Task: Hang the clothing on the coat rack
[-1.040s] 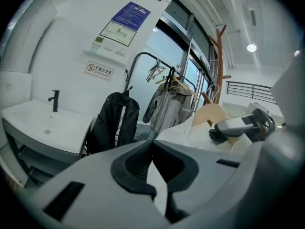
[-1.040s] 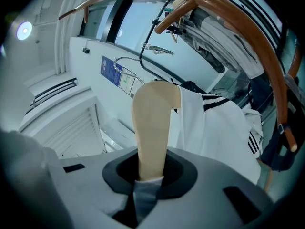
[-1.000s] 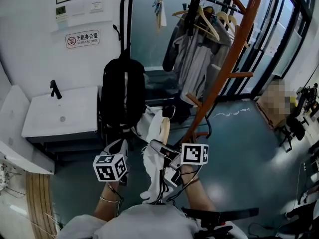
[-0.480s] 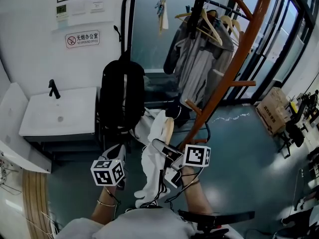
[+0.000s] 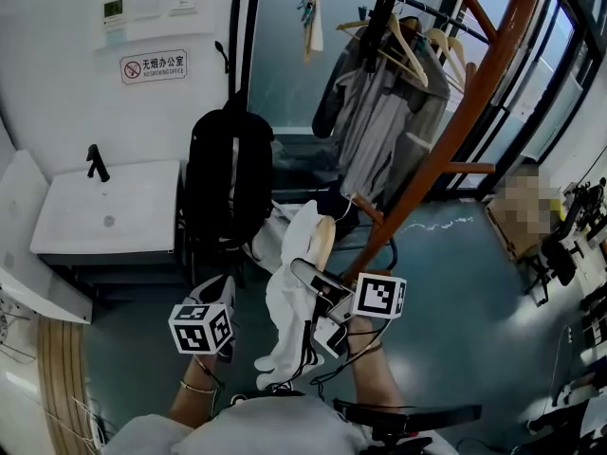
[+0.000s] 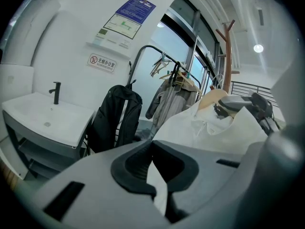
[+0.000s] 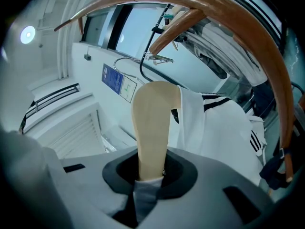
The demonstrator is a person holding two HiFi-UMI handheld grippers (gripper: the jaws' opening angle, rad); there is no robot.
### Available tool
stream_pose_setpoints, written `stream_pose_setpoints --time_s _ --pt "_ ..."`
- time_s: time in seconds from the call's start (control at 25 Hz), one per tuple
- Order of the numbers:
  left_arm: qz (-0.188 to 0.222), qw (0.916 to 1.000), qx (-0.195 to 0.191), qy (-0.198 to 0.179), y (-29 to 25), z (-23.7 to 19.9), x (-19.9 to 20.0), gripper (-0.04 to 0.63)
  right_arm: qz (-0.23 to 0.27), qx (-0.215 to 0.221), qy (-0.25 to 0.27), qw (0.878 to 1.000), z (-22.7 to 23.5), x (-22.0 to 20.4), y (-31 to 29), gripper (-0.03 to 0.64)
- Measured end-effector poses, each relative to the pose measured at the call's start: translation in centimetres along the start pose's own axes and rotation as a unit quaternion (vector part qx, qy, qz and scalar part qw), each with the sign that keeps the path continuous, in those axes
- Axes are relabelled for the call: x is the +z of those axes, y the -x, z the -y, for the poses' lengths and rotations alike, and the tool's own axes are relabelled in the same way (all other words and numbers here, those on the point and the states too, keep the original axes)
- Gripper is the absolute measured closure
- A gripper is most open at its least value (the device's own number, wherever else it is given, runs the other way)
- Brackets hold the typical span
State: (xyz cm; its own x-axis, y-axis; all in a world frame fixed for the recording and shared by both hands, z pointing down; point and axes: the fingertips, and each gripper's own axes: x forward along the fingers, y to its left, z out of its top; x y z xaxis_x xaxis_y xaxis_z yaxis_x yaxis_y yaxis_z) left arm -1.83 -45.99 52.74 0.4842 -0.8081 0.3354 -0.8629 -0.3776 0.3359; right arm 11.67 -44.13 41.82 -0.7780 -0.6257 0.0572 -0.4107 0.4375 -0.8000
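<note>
A white shirt (image 5: 285, 320) with black stripes hangs on a pale wooden hanger (image 5: 321, 240). My right gripper (image 5: 308, 278) is shut on the hanger's end (image 7: 152, 128), just left of the foot of the orange-brown coat rack (image 5: 455, 131). In the right gripper view the rack's curved arms (image 7: 257, 37) arch overhead and the shirt (image 7: 214, 128) hangs to the right. My left gripper (image 5: 220, 292) hovers left of the shirt. Its jaws stand almost together, with a thin strip of white in the gap (image 6: 159, 185). Whether that is pinched cloth or the shirt (image 6: 224, 132) behind, I cannot tell.
A black clothes rail with grey garments (image 5: 379, 112) on hangers stands behind the rack. A black backpack (image 5: 228, 178) hangs at centre left, beside a white sink unit (image 5: 104, 211). A person's forearms reach in from below, over dark floor.
The head view has shifted a little, so the room sits slightly higher in frame. Both grippers and the hanger with the shirt stay almost where they were.
</note>
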Motion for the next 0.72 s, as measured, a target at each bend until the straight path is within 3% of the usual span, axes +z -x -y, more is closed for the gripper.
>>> stream_pose_setpoints --time_s 0.08,0.2,0.36,0.52,0.72 --pt "-0.001 1.0 0.0 -0.001 -0.2 0.0 0.1 0.586 0.002 0.001 0.006 1.0 0.0 0.5 0.0 0.545" --pt "-0.004 1.0 0.0 -0.003 -0.5 0.1 0.1 0.588 -0.003 0.015 0.062 0.998 -0.7 1.5 -0.1 0.545" --pt "-0.009 0.9999 -0.002 -0.009 -1.0 0.1 0.2 0.586 0.013 -0.002 0.004 1.0 0.4 1.6 0.2 0.544" --pt "-0.014 0.9998 -0.005 -0.015 -1.5 0.3 0.0 0.586 0.015 0.002 0.051 0.999 0.7 2.7 0.5 0.544" --pt "-0.018 0.9996 -0.008 -0.018 -2.0 0.5 -0.2 0.588 0.026 -0.006 0.021 0.999 1.6 2.8 1.0 0.543"
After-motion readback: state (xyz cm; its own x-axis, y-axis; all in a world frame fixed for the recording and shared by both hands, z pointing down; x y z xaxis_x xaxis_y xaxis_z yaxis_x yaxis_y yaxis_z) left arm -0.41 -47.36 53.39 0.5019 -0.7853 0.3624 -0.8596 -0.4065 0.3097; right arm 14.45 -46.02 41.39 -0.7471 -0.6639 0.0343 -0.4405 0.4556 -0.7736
